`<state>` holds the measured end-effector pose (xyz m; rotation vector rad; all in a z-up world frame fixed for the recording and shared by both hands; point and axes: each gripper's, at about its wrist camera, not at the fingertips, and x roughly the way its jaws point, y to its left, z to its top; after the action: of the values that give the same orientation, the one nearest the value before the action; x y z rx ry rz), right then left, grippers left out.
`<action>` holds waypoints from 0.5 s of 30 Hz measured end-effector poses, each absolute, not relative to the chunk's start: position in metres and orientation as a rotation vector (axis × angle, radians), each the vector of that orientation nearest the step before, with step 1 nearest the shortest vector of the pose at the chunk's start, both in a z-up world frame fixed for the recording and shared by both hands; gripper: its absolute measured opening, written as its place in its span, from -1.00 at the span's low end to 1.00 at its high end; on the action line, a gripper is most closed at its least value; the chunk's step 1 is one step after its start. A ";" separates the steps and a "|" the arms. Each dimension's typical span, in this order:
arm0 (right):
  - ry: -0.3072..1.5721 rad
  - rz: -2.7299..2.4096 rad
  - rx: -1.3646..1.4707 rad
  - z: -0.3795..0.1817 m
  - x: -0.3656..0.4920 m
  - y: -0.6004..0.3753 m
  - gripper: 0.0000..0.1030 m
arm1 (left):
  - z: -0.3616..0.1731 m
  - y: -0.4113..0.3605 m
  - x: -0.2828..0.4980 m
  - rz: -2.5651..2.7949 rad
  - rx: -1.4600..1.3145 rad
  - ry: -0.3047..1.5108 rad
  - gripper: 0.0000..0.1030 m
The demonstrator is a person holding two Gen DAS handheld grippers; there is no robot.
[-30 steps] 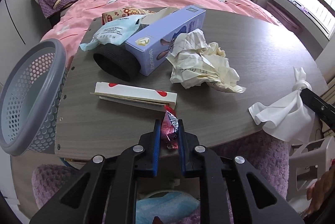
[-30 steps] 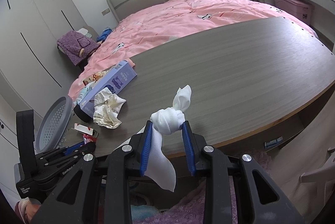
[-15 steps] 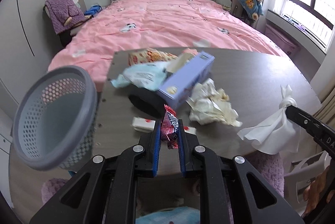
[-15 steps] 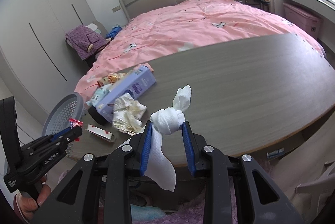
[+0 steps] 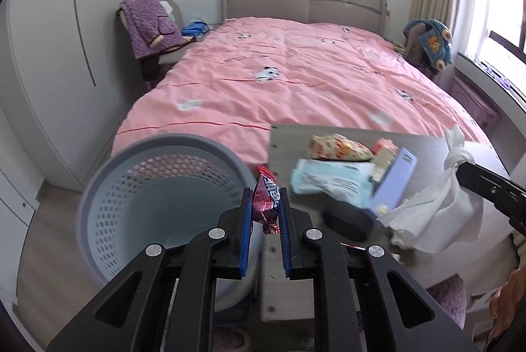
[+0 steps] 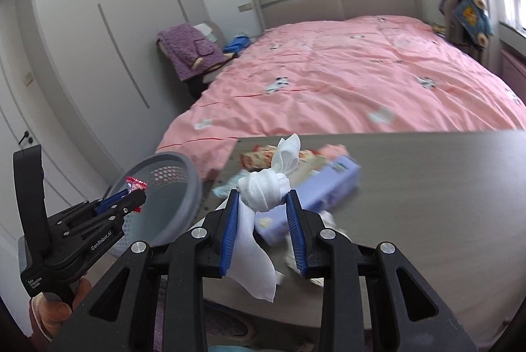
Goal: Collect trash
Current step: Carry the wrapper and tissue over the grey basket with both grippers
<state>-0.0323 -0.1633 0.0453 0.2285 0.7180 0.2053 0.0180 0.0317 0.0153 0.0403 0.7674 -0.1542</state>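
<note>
My left gripper (image 5: 265, 202) is shut on a red candy wrapper (image 5: 267, 204), held in the air just right of the rim of the grey perforated bin (image 5: 157, 184). In the right wrist view the same left gripper (image 6: 131, 196) hovers in front of the bin (image 6: 174, 197) with the wrapper (image 6: 135, 183) in its tips. My right gripper (image 6: 263, 199) is shut on a knotted white tissue (image 6: 263, 191), which hangs above the table's left end. That tissue (image 5: 440, 204) shows at the right of the left wrist view.
On the grey wood table (image 6: 427, 181) lie a lilac carton (image 6: 315, 191), a pale blue wipes pack (image 5: 332, 181), a snack bag (image 5: 338, 148), a black roll (image 5: 348, 220) and crumpled paper (image 6: 328, 220). A pink bed (image 5: 296, 82) lies beyond. A purple-draped chair (image 5: 148, 23) stands at the far left.
Both grippers have risen and swung left toward the bin, each still holding its piece. The bin has come from the left edge to just beside the wrapper.
</note>
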 end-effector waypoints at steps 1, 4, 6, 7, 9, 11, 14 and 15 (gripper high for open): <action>0.721 0.227 0.222 0.046 -0.025 -0.153 -0.44 | 0.017 0.041 0.022 -0.141 0.036 0.765 -0.71; 0.726 0.286 0.204 0.047 -0.003 -0.122 -0.44 | 0.017 0.066 0.031 -0.085 0.037 0.762 -0.71; 0.735 0.329 0.198 0.044 0.011 -0.100 -0.44 | 0.014 0.083 0.037 -0.057 0.031 0.769 -0.71; 0.739 0.346 0.194 0.043 0.016 -0.090 -0.44 | 0.011 0.091 0.041 -0.045 0.026 0.776 -0.71; 0.753 0.384 0.179 0.038 0.028 -0.070 -0.44 | 0.004 0.103 0.046 -0.019 0.025 0.791 -0.71; 0.769 0.411 0.161 0.032 0.039 -0.050 -0.44 | -0.004 0.115 0.053 0.009 0.022 0.810 -0.71; 0.803 0.446 0.131 0.019 0.055 -0.026 -0.44 | -0.019 0.128 0.058 0.030 0.005 0.840 -0.71; 0.816 0.455 0.126 0.014 0.059 -0.020 -0.44 | -0.023 0.130 0.058 0.035 0.004 0.847 -0.71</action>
<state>0.0590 -0.0201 0.0142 0.1263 0.8158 0.4548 0.0585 0.1302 -0.0233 0.0036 0.8467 0.0350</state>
